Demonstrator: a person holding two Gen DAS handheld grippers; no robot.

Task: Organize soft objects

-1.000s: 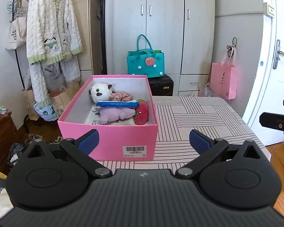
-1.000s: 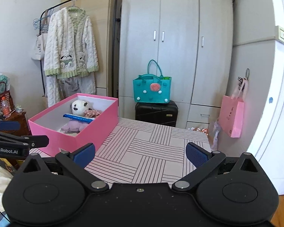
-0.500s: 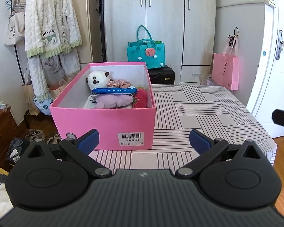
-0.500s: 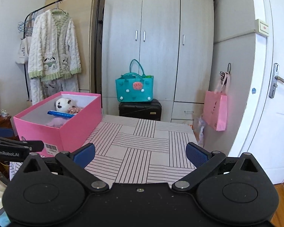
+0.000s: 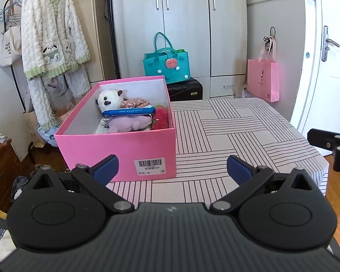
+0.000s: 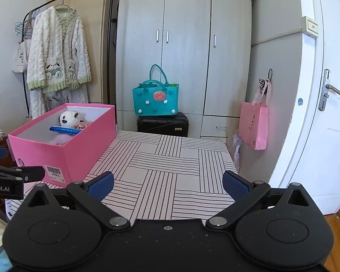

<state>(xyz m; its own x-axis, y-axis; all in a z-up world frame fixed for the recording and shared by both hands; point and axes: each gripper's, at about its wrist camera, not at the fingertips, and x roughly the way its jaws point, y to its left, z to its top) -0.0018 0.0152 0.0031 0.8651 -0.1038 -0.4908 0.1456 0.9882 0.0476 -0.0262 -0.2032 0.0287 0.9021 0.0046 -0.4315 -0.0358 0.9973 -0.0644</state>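
A pink box stands on the left part of the striped table. Inside lie a white panda plush, a blue wipes pack, a lilac plush, a red plush and a floral fabric piece. My left gripper hovers open just before the box's front wall, nothing between its fingers. Over the near table edge, right of the box, my right gripper is open and empty too.
A teal bag sits on a black suitcase before the wardrobe. A pink paper bag hangs at the right wall, beside a white door. A clothes rack with a fluffy robe stands left.
Both grippers stay open and empty. The views have shifted slightly, with the left one raised a little and looking more down into the box. The box's contents lie the same.
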